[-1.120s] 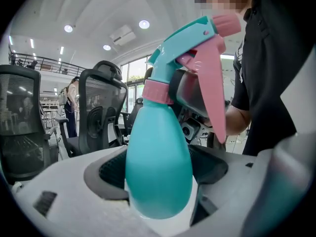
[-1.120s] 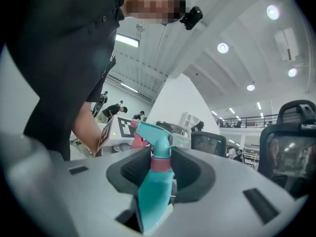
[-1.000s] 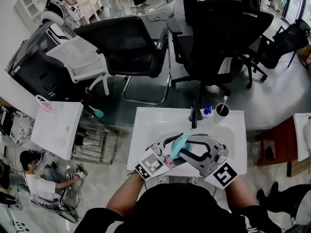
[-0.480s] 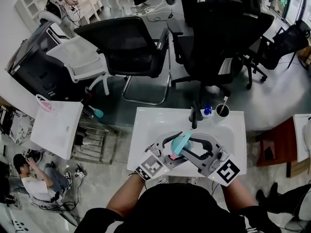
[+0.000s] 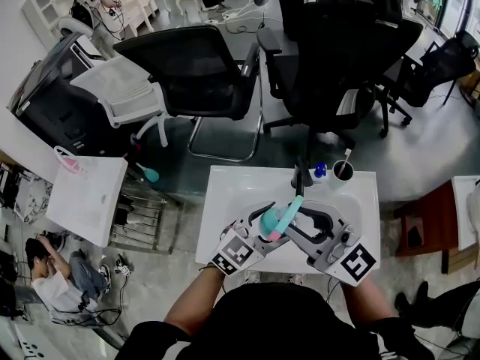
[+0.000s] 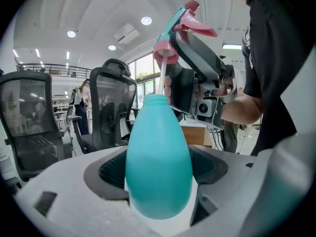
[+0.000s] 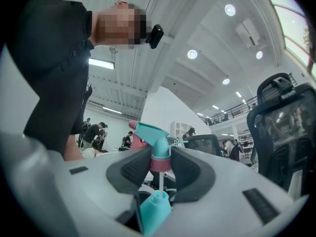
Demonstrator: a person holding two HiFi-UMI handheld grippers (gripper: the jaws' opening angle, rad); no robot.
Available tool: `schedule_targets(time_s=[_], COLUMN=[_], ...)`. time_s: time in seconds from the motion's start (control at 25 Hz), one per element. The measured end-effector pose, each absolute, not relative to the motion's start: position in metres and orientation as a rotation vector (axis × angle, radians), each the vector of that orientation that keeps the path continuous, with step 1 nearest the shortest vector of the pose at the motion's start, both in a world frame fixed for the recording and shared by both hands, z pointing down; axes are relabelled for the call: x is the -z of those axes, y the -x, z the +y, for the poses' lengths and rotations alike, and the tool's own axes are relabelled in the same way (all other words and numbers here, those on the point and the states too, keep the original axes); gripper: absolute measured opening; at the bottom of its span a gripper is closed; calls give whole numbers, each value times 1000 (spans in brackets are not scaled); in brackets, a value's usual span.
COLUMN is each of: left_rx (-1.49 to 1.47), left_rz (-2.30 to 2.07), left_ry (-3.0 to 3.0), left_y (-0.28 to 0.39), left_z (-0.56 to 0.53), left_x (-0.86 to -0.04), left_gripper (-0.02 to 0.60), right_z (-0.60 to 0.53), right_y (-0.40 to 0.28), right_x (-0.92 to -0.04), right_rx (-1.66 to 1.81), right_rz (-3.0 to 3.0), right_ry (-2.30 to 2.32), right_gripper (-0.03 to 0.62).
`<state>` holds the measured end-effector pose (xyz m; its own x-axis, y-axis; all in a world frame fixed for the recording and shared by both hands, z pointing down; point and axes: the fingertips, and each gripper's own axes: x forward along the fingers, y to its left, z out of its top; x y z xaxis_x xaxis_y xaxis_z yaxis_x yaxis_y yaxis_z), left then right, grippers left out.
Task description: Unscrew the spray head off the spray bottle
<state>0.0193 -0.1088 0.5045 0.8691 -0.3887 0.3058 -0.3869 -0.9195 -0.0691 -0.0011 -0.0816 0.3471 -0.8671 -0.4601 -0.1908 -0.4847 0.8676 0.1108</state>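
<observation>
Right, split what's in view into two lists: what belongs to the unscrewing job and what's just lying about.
Job: spray bottle in the left gripper; spray head in the right gripper.
Lying about: small blue item, dark cup, black upright item, all on the table; office chairs.

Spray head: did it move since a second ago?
Yes. In the head view the spray head has swung away from the near edge of the table, toward the cup.
</observation>
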Motion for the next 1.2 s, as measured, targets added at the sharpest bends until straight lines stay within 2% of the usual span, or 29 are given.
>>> schedule_targets(time_s=[0.8,1.2], left_rx=[691,592], left_rz=[823,916], left_ry=[3066,3029], left_y=[6,17], left_z=[-130,-143], left_x=[-552,-535], left_gripper=[385,385], right_z=[-83,-98], right_y=[-34,-49], right_x=[-282,-290], right_rx=[-269,-311], right_rz=[2692,2686], right_ry=[790,934], right_gripper=[131,132])
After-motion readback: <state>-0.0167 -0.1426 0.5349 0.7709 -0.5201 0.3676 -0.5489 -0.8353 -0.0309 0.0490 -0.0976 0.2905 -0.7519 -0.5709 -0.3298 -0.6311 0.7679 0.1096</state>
